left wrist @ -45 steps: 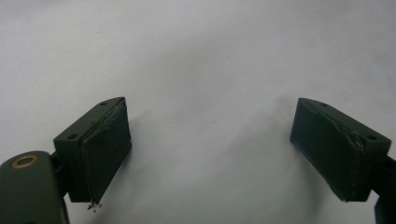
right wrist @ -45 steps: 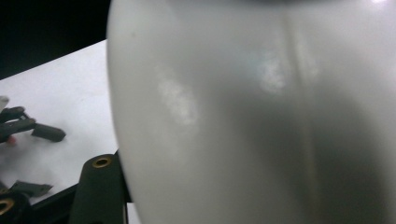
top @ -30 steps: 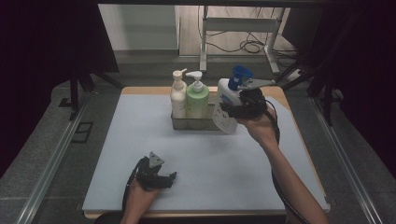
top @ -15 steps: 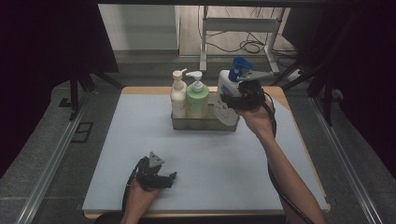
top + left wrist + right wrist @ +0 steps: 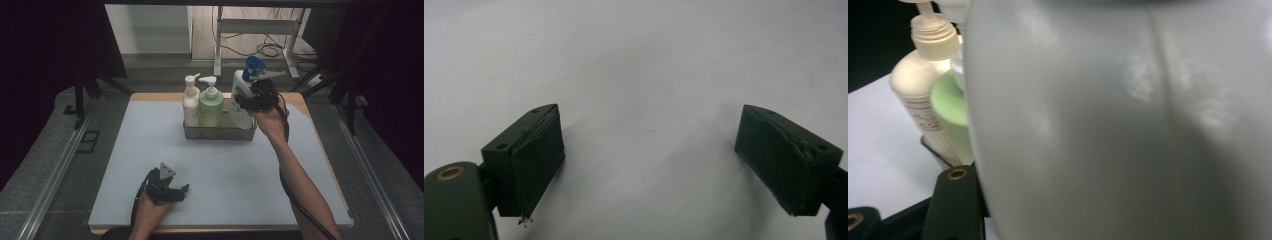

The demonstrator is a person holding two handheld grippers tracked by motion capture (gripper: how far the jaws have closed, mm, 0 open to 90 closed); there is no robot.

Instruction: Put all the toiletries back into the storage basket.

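The white bottle with a blue pump [image 5: 242,95] hangs tilted over the right end of the metal tray [image 5: 220,133], clamped in the right gripper [image 5: 257,97]; its base is hidden behind the tray wall, and in the right gripper view its pale body [image 5: 1128,125] blocks the jaws. A cream bottle [image 5: 190,102] and green bottle [image 5: 211,105] stand in the tray. The left gripper [image 5: 167,187] rests open on the light blue surface [image 5: 150,145], nothing between its jaws. The room around is dark, with cables on the floor beyond.

Glossy white plastic bottle [image 5: 241,95]; dull metal tray [image 5: 220,132]; matt mat [image 5: 150,150]
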